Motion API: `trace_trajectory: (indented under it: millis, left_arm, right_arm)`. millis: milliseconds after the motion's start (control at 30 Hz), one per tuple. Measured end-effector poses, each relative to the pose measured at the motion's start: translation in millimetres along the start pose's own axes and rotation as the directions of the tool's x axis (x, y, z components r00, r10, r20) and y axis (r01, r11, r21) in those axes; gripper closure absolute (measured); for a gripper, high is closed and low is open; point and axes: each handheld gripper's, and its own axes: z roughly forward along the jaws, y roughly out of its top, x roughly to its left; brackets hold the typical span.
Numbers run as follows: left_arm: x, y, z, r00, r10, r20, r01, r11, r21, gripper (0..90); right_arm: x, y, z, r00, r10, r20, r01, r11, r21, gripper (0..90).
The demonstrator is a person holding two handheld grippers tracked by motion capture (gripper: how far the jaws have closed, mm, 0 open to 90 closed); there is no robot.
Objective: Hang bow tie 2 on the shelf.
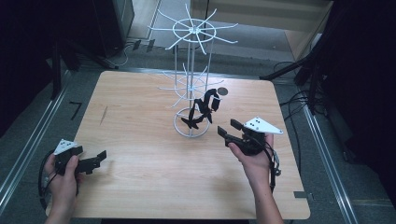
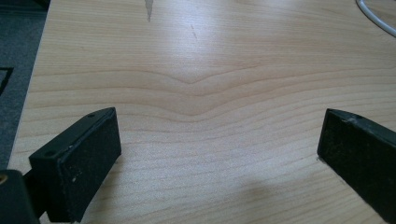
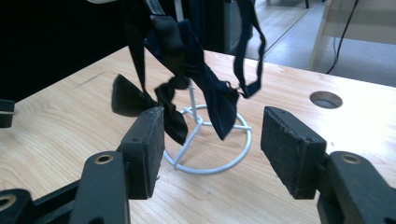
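Note:
A white wire rack (image 1: 194,30) stands at the middle of the wooden table (image 1: 140,186), its ring base (image 3: 246,140) on the wood. Black bow ties (image 1: 203,109) with straps hang from its lower arms, drooping to just above the base (image 3: 205,88). My right gripper (image 1: 228,128) is held to the right of the rack and points at the ties; its jaws stand open, and the ties hang beyond them (image 3: 212,149). My left gripper (image 1: 100,158) rests low at the table's front left, open over bare wood (image 2: 219,154).
A round hole (image 1: 222,91) is cut in the table behind the rack, to the right. A curve of the rack's base (image 2: 373,16) crosses the top right corner of the left gripper view. Dark stands and cables lie on the floor around the table.

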Motion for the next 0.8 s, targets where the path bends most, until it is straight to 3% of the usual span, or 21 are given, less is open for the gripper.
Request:
trace_trajectory:
  millis: [800]
  left_arm:
    - [-0.2, -0.1, 0.1, 1.0, -0.003, 0.0, 0.003, 1.0, -0.002, 0.0]
  right_arm:
    - [-32.6, -40.4, -22.0, 0.9951, 0.049, 0.085, -0.054, 0.997, 0.053, 40.8]
